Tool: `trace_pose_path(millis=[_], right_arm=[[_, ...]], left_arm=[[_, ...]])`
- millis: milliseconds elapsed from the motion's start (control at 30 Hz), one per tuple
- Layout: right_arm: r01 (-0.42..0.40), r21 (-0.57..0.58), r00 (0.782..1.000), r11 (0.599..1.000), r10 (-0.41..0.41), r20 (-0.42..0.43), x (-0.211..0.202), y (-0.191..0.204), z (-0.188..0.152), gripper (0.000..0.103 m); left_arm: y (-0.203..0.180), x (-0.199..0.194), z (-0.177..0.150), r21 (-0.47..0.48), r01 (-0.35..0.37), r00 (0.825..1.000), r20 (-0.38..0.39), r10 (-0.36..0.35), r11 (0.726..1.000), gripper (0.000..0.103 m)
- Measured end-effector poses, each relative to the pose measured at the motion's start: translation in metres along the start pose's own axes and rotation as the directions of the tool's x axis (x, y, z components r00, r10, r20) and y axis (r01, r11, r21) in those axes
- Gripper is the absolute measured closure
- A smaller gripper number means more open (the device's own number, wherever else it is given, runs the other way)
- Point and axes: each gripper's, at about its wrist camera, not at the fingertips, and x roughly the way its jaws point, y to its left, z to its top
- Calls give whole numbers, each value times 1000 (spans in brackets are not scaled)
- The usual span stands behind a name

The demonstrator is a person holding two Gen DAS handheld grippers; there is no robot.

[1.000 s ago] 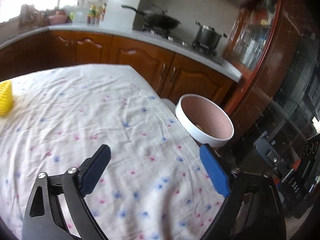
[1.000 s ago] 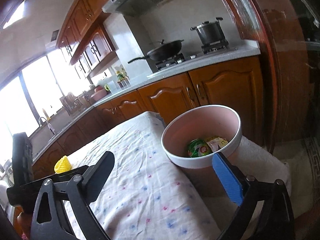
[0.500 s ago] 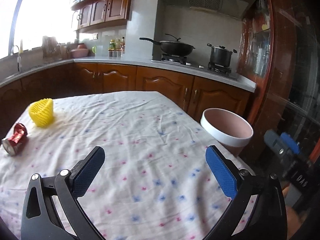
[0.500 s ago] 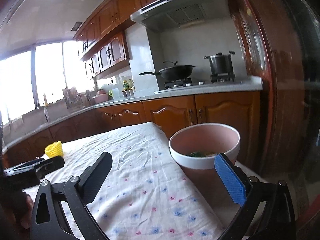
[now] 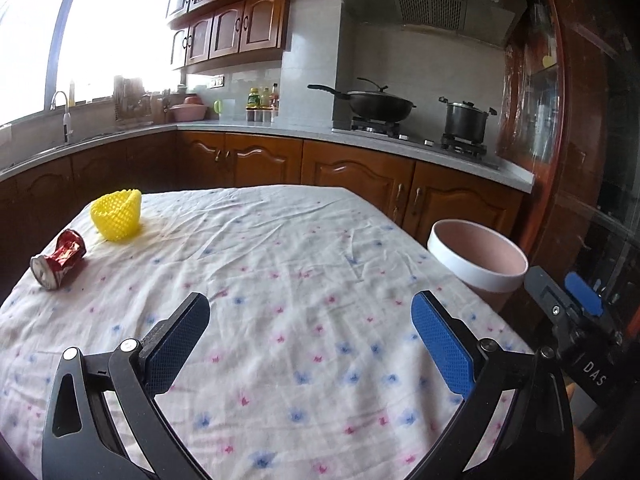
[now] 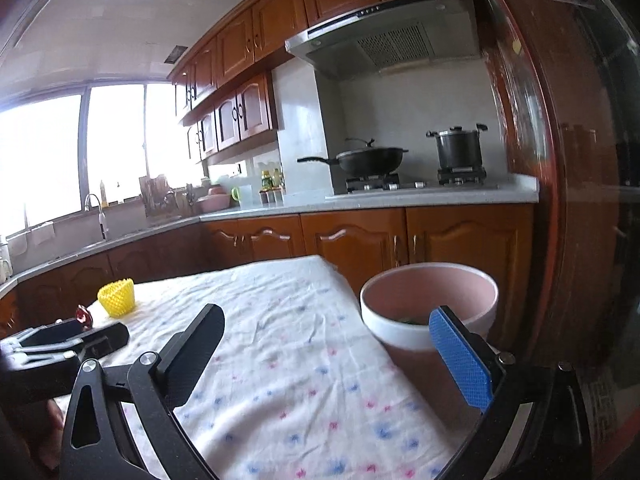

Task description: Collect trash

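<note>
A crushed red can (image 5: 59, 263) lies on its side near the far left edge of the cloth-covered table (image 5: 280, 280); a yellow foam net sleeve (image 5: 117, 216) stands just behind it. The pink and white bin (image 5: 478, 262) stands off the table's right edge, with a bit of green trash showing inside in the right wrist view (image 6: 408, 320). My left gripper (image 5: 310, 338) is open and empty over the near middle of the table, well short of the can. My right gripper (image 6: 324, 354) is open and empty beside the bin (image 6: 430, 308). The can (image 6: 83, 314) and sleeve (image 6: 117, 297) show far left there.
Wooden cabinets and a grey counter (image 5: 360, 136) run behind the table, with a wok (image 5: 378, 106) and a pot (image 5: 466, 118) on the stove. A sink tap (image 5: 64, 114) stands under the window at left. A dark wooden and glass partition (image 5: 580, 160) rises right of the bin.
Both views have tilted up and swung away from the bin toward the table's left side. The can and sleeve came into the left view. Both grippers stay open and empty.
</note>
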Motion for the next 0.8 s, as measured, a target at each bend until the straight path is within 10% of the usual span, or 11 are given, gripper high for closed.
trace_pose_path(millis=[800], right_arm=[[-33, -15, 999, 999, 33, -3, -2, 8, -11, 0]], left_arm=[[8, -5, -13, -7, -71, 997, 18, 72, 997, 0]])
